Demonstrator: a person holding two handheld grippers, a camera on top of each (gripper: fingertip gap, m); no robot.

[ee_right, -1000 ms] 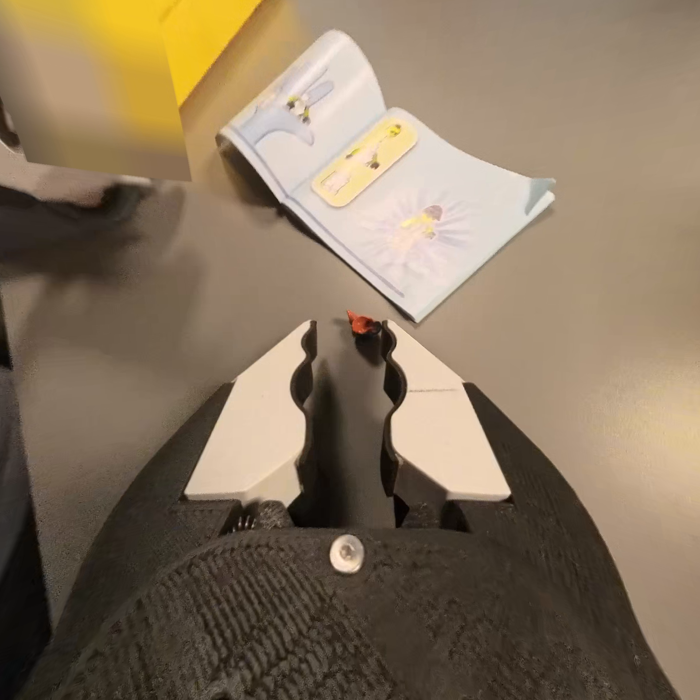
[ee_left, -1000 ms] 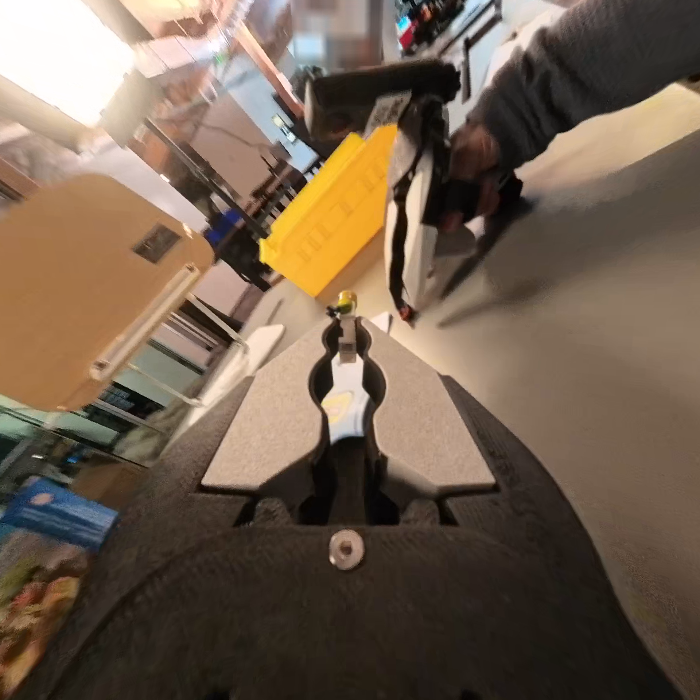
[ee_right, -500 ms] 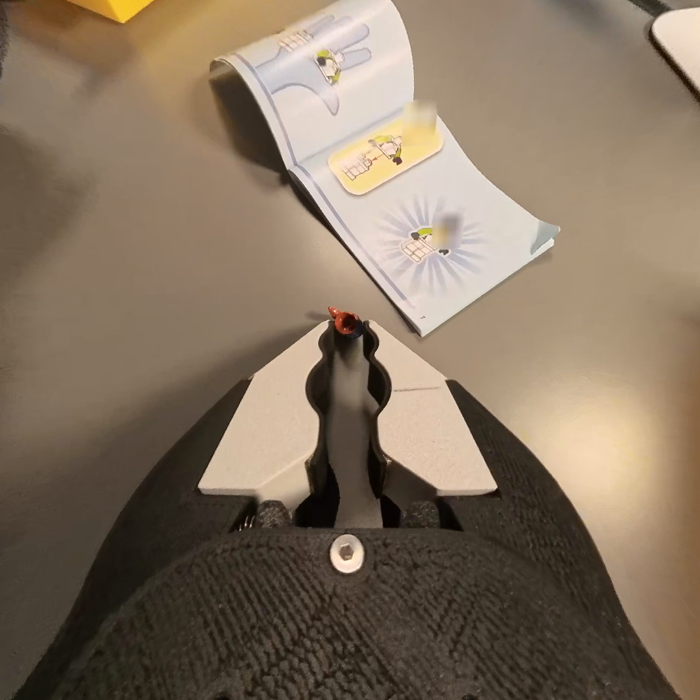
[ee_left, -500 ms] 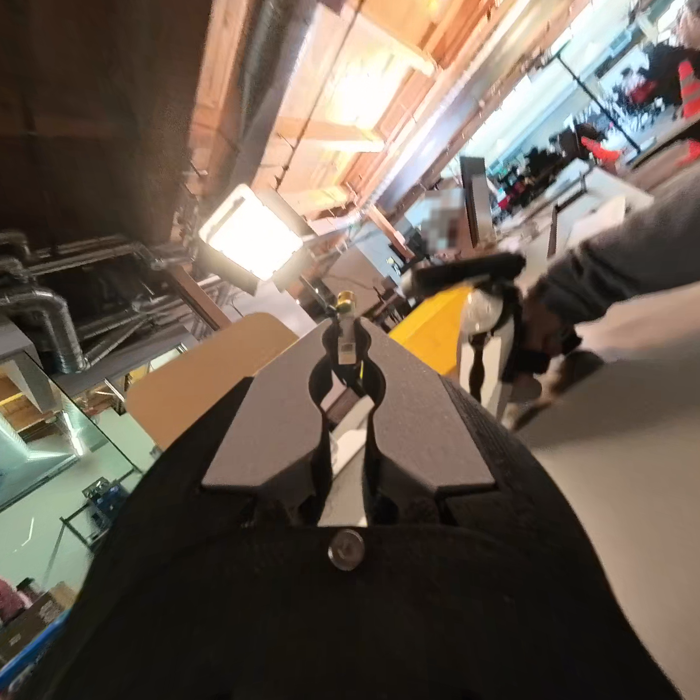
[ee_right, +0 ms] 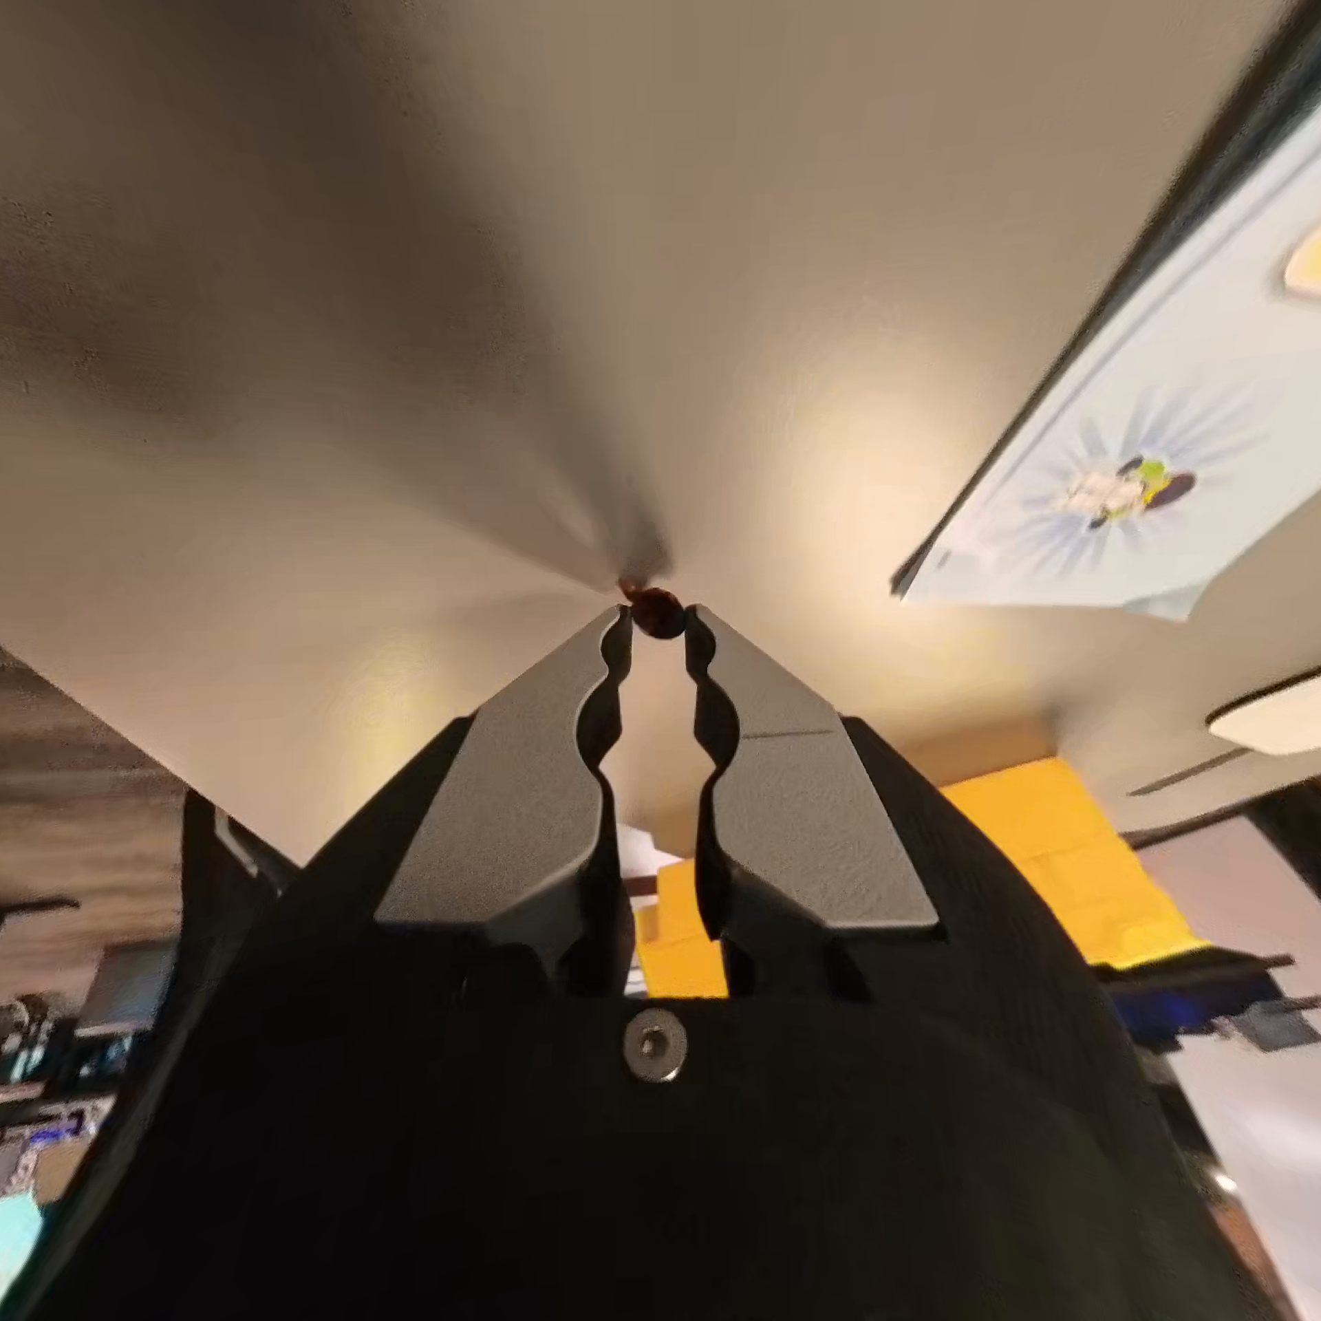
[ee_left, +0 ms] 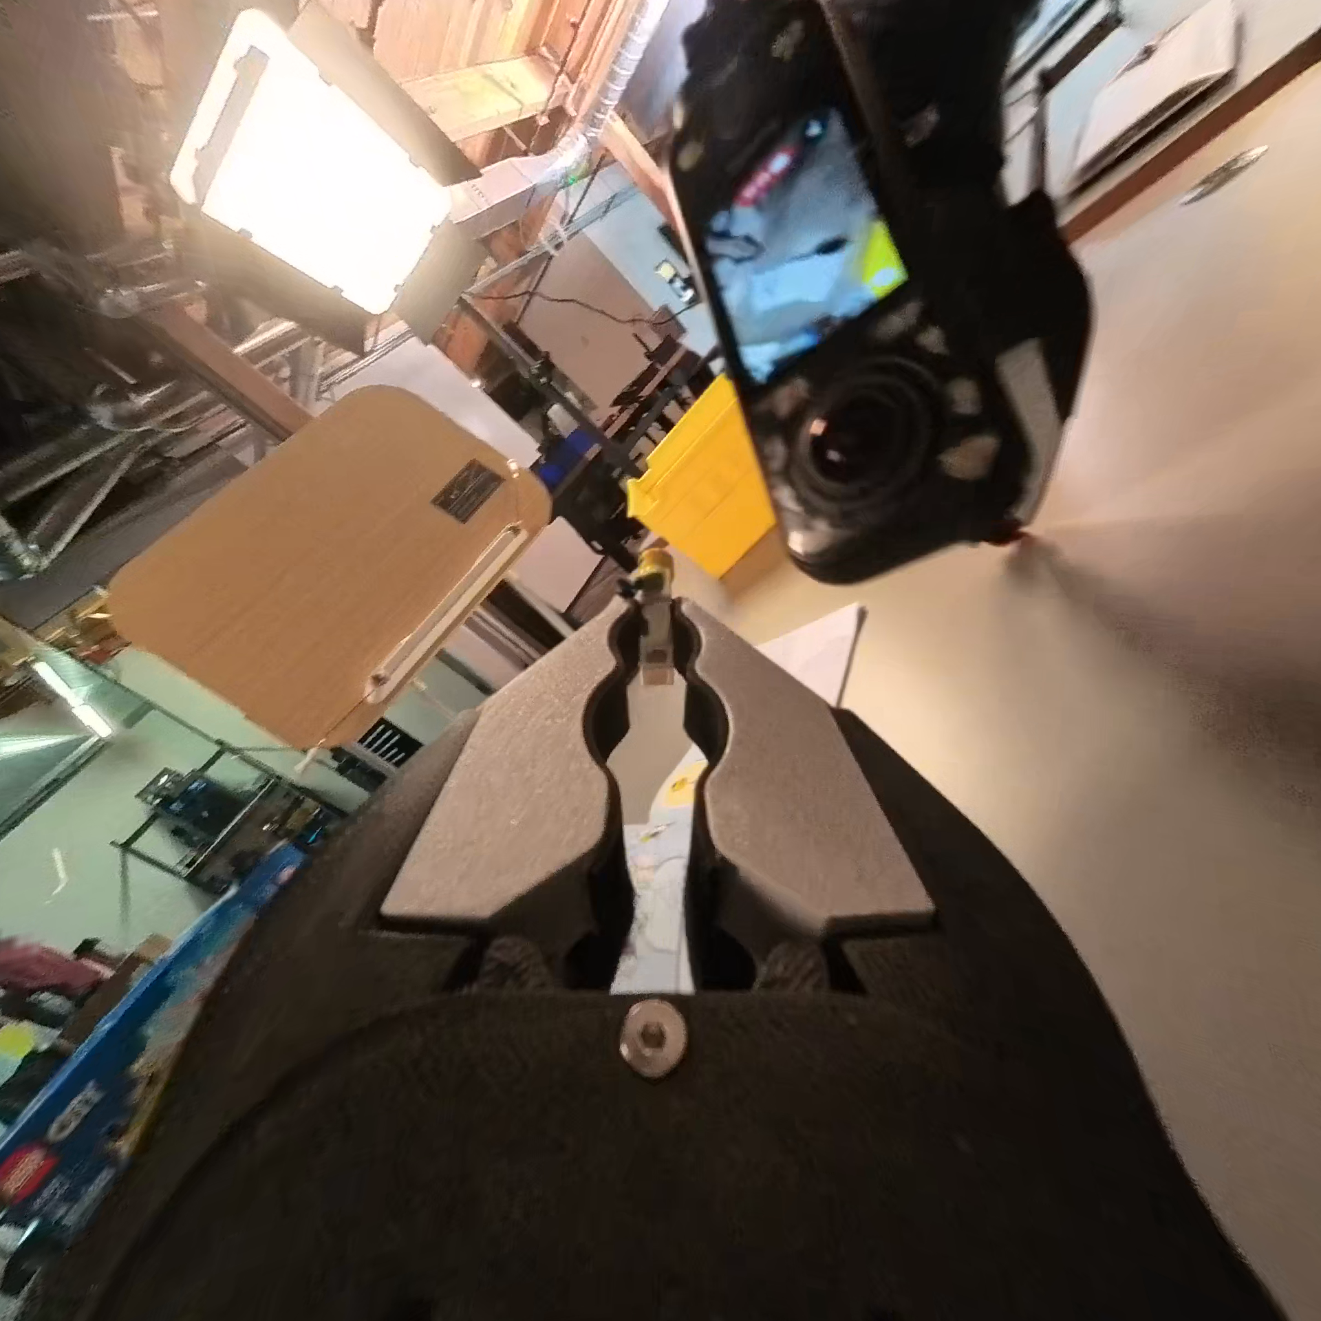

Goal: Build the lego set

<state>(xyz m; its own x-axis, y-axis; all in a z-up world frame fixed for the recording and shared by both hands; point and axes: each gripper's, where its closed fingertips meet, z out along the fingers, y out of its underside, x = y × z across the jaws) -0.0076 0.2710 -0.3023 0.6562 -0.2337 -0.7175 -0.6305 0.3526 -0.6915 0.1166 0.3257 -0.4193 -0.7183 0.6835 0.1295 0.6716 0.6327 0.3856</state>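
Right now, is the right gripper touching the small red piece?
Touching. The right wrist view shows the right gripper with both fingertips pressed against the small red piece, no gap either side.

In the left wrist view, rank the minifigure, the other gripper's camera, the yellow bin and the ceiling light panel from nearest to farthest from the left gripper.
1. Minifigure: clamped in the left gripper, at the tips of its jaws.
2. Other gripper's camera: ahead, upper right, blurred.
3. Yellow bin: behind the camera, on the grey table.
4. Ceiling light panel: far upper left.
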